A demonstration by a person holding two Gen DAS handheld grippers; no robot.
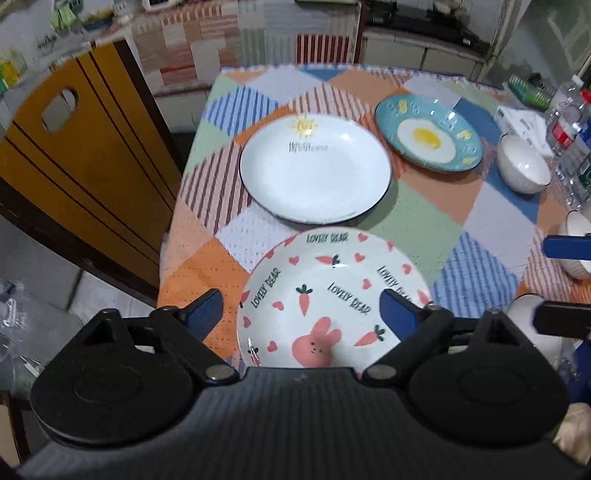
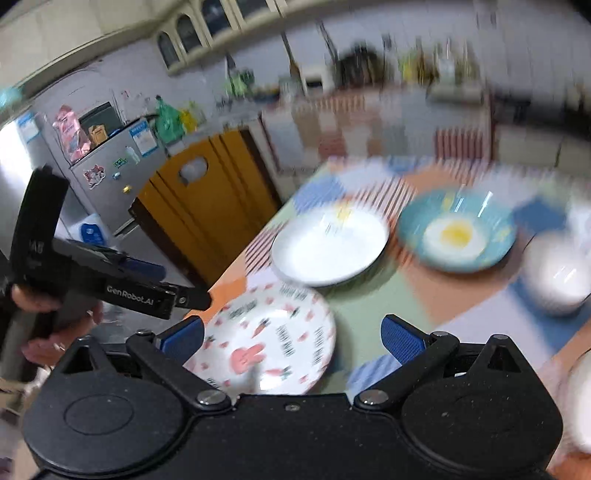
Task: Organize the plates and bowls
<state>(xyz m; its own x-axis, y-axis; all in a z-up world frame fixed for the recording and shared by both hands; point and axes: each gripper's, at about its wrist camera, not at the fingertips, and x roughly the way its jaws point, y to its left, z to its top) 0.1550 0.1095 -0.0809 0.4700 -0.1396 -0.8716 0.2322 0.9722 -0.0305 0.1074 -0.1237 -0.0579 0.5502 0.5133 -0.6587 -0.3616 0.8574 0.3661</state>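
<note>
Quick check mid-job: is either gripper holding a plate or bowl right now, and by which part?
Nothing is held. The left gripper and right gripper are both open above the bunny plate, pads off it.

A small kitchen, dimly lit; the table (image 1: 424, 218) wears a patchwork cloth of orange, green, blue and striped squares; a yellow wooden chair (image 1: 85, 147) with a cut-out grip in its back stands at the table's left edge; behind it a silver fridge (image 2: 110, 177) covered in stickers and notes, bags piled on top; a counter (image 1: 258, 40) draped in the same patchwork runs along the far wall; cream wall cupboards (image 2: 207, 22) with arched glass doors hang above; plastic water bottles (image 1: 569, 122) crowd the table's right side; pale grey floor (image 1: 48, 258) below.
</note>
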